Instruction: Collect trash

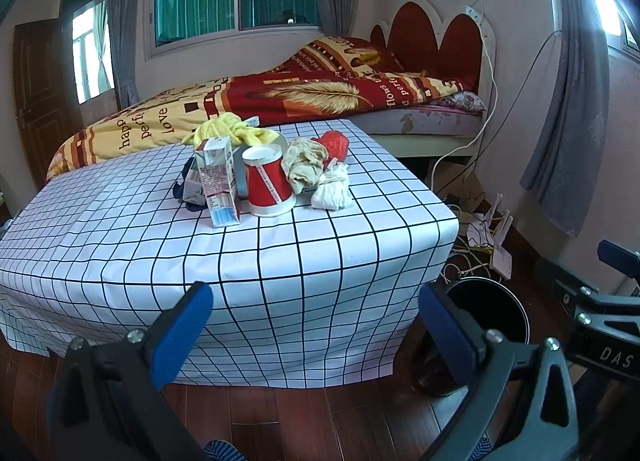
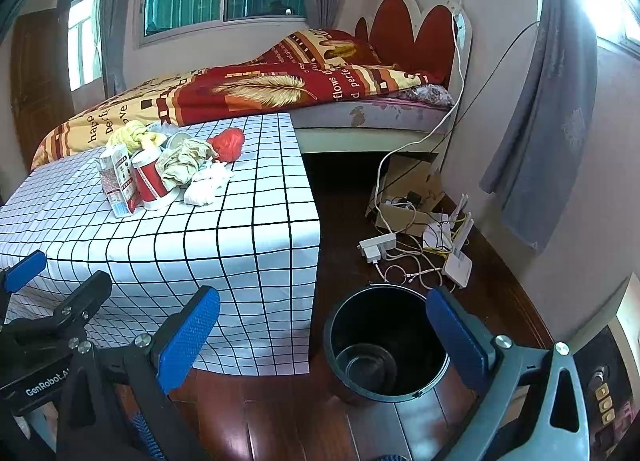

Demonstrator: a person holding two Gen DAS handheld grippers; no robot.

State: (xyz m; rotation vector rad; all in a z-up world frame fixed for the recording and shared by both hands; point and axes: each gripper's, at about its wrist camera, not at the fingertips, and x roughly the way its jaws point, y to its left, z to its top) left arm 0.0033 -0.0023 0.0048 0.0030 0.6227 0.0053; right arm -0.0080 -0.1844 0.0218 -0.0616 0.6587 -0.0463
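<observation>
A pile of trash sits on the checked table: a drink carton, a red paper cup, crumpled white tissue, a beige rag, a red bag and a yellow cloth. The carton, cup and tissue also show in the right wrist view. A black bin stands open on the floor right of the table. My left gripper is open and empty before the table's front. My right gripper is open and empty above the bin.
A bed with a red and yellow quilt stands behind the table. Cables, a power strip, a white router and a cardboard box lie on the wooden floor by the wall. Grey curtains hang at right.
</observation>
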